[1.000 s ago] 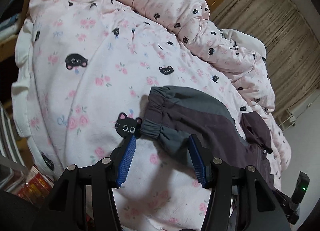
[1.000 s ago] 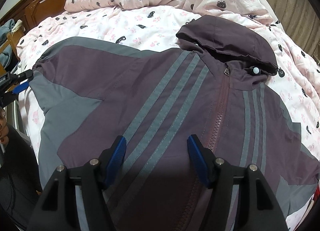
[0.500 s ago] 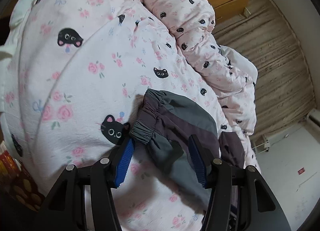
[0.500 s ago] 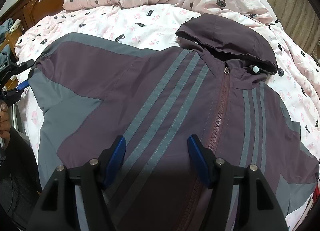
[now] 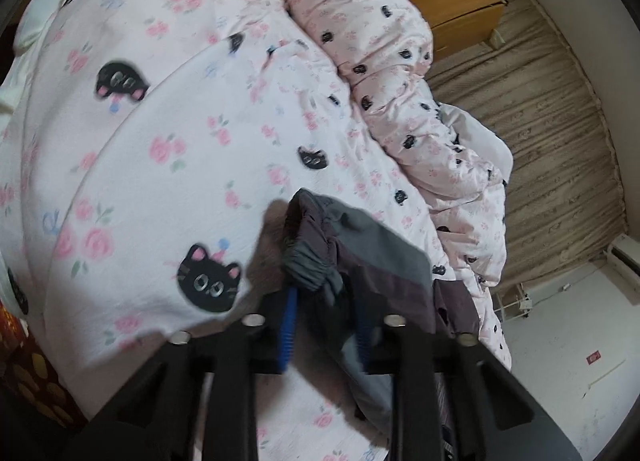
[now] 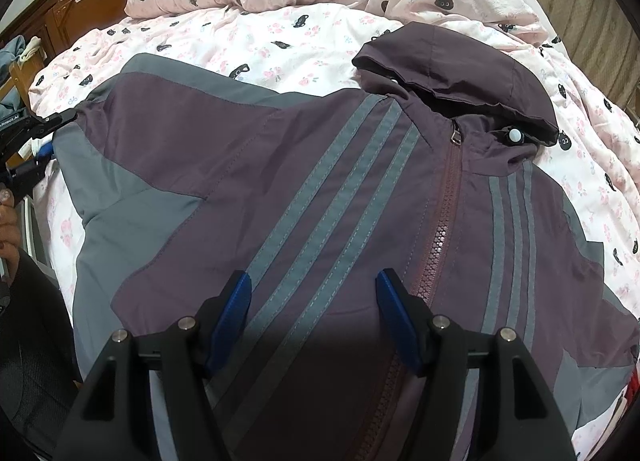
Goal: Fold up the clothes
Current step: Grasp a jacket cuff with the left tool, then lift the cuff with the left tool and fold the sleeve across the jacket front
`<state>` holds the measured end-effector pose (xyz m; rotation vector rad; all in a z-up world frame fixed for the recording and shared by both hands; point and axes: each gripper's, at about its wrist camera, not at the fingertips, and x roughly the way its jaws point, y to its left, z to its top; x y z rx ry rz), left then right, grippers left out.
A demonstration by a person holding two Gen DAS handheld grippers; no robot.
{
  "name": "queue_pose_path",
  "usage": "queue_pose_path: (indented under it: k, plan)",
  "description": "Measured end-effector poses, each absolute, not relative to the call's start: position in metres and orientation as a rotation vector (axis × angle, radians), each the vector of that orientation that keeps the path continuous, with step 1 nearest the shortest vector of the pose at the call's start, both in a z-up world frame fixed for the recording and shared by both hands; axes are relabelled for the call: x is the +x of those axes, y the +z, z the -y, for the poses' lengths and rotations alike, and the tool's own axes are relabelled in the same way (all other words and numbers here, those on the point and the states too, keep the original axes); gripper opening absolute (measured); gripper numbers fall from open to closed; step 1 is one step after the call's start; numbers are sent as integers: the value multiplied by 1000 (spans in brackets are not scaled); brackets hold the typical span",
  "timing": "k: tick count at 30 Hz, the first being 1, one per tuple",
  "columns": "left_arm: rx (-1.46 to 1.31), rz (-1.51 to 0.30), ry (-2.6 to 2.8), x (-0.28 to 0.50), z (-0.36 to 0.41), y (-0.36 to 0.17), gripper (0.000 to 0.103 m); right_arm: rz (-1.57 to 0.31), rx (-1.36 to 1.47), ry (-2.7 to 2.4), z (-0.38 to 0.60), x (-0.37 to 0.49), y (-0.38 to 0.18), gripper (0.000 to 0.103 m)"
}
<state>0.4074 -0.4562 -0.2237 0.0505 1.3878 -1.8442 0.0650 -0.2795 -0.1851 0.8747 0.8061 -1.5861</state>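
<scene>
Pink cat-print duvet [image 5: 208,133] over the bed, rumpled quilt [image 5: 384,61] beyond, wooden nightstand [image 5: 460,9], dark headboard [image 6: 80,9]

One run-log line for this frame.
left gripper: jaws closing on jacket cuff | right gripper: open above jacket

Pink cat-print bedding [image 5: 208,149], wooden headboard [image 6: 80,1], wooden nightstand [image 5: 460,9], beige curtain [image 5: 552,149]

Open bedsheet [image 5: 168,165] left of and beyond the sleeve cuff [image 5: 310,265], flat, free to sweep across. Bunched duvet [image 5: 384,73] blocks the far side, ridge running along the bed. Jacket [image 6: 320,197] spread flat, hood [image 6: 460,73] raised slightly near the duvet. Wooden headboard [image 6: 80,9] closes the far left corner. Bare floor [image 5: 560,365] past the bed edge.
</scene>
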Motion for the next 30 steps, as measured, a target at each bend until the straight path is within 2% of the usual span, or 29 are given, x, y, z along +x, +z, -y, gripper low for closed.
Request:
queue_pose_path:
  k: [15, 30]
  plan:
    - [77, -1236, -1870, 407, 443, -190, 10, -794, 870, -1567, 279, 63, -183, 68]
    - [148, -919, -2066, 363, 409, -97, 9, -607, 859, -1585, 234, 21, -151, 68]
